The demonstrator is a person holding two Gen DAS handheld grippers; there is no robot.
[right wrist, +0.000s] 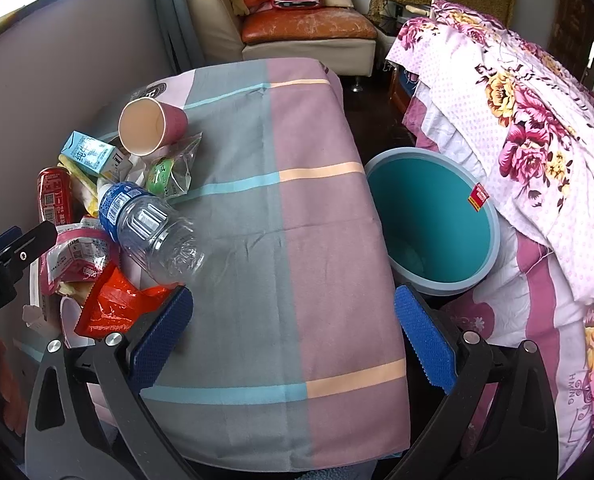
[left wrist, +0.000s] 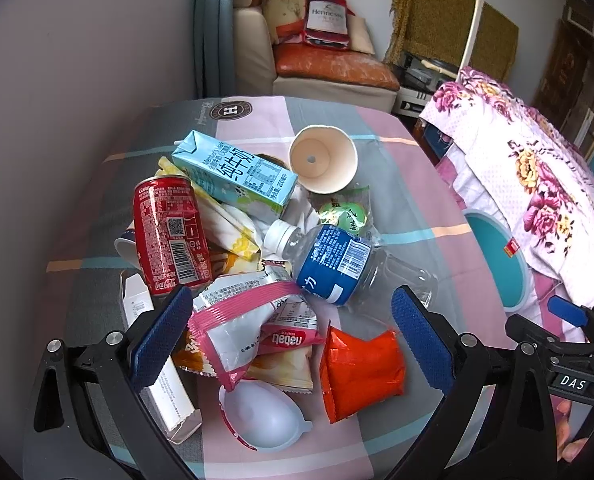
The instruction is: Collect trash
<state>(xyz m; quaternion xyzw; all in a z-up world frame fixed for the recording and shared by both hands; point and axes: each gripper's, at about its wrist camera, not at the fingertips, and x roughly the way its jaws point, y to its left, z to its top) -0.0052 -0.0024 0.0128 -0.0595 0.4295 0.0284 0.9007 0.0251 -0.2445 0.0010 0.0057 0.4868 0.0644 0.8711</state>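
A pile of trash lies on the clothed table (left wrist: pixel 409 184): a red cola can (left wrist: pixel 169 236), a blue milk carton (left wrist: pixel 233 174), a paper cup (left wrist: pixel 323 160) on its side, a clear bottle (left wrist: pixel 337 262) with a blue label, pink wafer wrappers (left wrist: pixel 249 328), an orange packet (left wrist: pixel 361 372) and a white plastic shell (left wrist: pixel 261 416). My left gripper (left wrist: pixel 293 340) hangs open above the wrappers and the orange packet, holding nothing. My right gripper (right wrist: pixel 293 340) is open over bare cloth, right of the bottle (right wrist: pixel 153 228). A teal bin (right wrist: pixel 433 220) stands beside the table's right edge.
A floral quilt (right wrist: pixel 537 152) is heaped behind and right of the bin. A grey panel (left wrist: pixel 77 92) borders the table on the left. A sofa (left wrist: pixel 329 76) with a red bag stands beyond the far edge. A white box (left wrist: pixel 157 364) lies under my left finger.
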